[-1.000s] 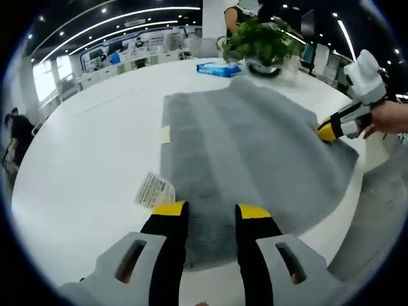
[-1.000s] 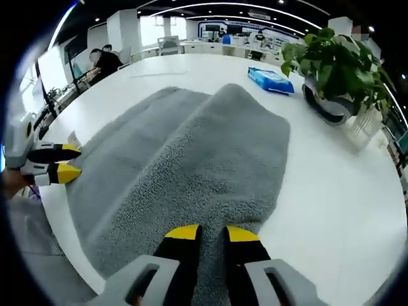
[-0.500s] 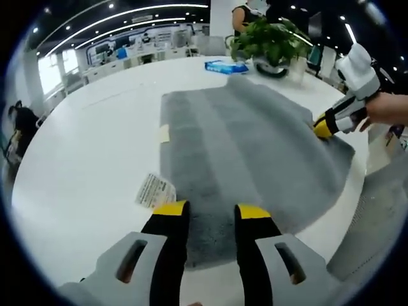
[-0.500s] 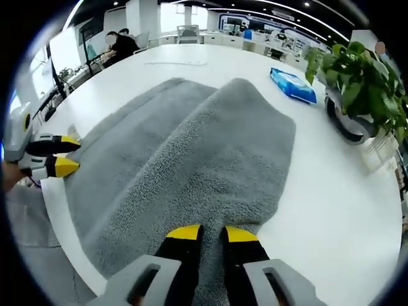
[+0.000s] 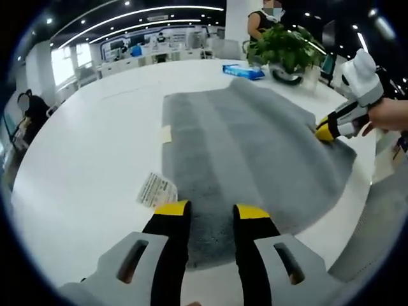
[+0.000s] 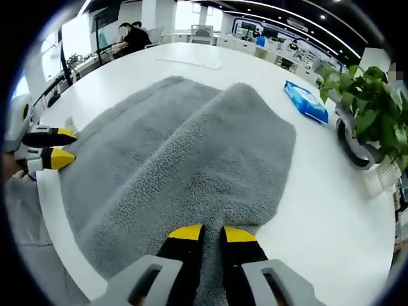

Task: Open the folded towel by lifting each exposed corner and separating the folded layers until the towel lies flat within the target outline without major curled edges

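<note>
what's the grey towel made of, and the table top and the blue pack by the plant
The grey towel looks like soft terry or microfibre cloth: a fuzzy looped pile, matte, with broad stripes. The table top seems a hard, smooth white laminate or similar, with a faint sheen from the ceiling lights. The blue pack looks like glossy plastic film, likely a wipes pack, though it is too small to be sure.

An open-plan office: rows of desks (image 5: 159, 54), ceiling light strips (image 5: 134, 16), a seated person (image 6: 135, 37).
</note>
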Demonstrator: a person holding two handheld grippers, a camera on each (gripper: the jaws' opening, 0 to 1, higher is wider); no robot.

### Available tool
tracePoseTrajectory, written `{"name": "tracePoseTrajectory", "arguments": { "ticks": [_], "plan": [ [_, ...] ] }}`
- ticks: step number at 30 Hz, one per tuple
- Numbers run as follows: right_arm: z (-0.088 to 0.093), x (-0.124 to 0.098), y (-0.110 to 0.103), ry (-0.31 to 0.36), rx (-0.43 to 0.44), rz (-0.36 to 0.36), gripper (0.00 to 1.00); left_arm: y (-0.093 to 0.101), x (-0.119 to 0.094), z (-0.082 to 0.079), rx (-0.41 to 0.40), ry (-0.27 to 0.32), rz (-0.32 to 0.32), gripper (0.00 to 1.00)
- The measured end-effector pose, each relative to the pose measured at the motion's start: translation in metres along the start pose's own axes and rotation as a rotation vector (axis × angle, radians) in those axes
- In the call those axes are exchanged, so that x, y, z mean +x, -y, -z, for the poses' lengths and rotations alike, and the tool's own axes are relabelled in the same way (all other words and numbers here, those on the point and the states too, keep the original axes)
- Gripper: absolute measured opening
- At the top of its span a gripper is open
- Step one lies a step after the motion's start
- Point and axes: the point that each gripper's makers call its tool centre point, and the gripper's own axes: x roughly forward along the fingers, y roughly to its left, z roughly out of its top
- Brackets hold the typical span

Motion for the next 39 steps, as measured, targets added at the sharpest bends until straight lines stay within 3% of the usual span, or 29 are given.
{"name": "tracePoseTrajectory", "arguments": {
  "ticks": [31,39],
  "plan": [
    [-0.059,0.037,-0.035,-0.034,-0.149,-0.035,0.06,-0.063,-0.015,0.009,-0.136,0.025,-0.178,0.26],
    [-0.054,0.035,-0.030,-0.006,-0.063,-0.079,0.08,-0.069,-0.016,0.010,-0.159,0.039,-0.200,0.26]
  ]
}}
